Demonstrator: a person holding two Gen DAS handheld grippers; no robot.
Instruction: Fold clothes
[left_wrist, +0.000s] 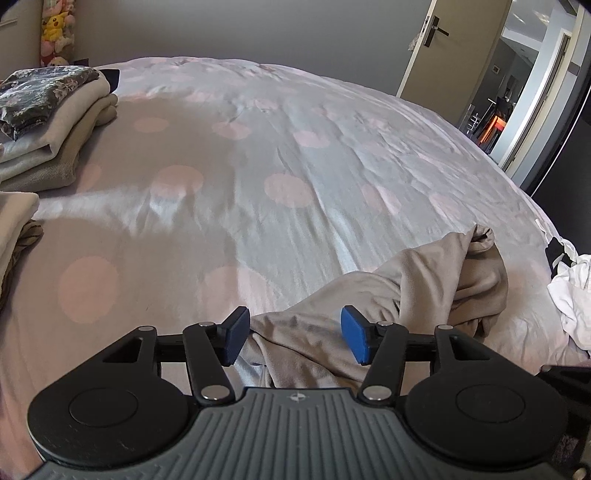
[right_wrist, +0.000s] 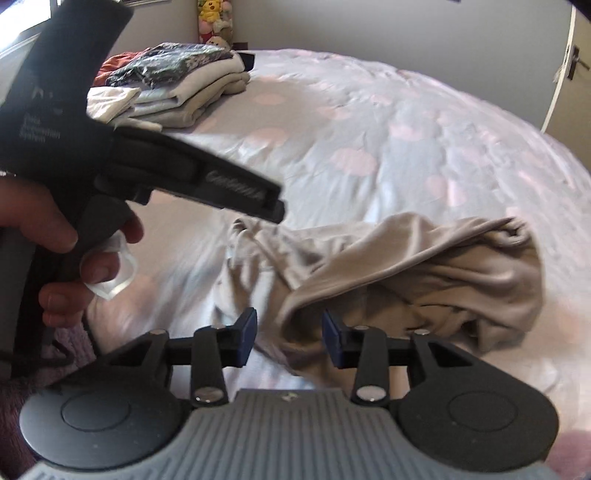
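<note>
Left gripper (left_wrist: 291, 334): fingers stood wide apart over the near end of the crumpled beige garment (left_wrist: 413, 291), clamping nothing.

Right gripper (right_wrist: 289, 338): fingers likewise spread, straddling a raised fold of the same garment, no grip made.

Garment lay bunched on the spotted bedspread (left_wrist: 258, 155), running from 6 o'clock out toward 3 o'clock.

Risk, as judged: closing on a bunched ridge could catch several layers, or the bedspread under them, so a lift would drag a twisted lump.

White clothing (left_wrist: 570, 295) lay near at 3 o'clock and might snag.

A folded stack (left_wrist: 55, 122) sat far at 10 o'clock; a wide swing could topple it.
</note>
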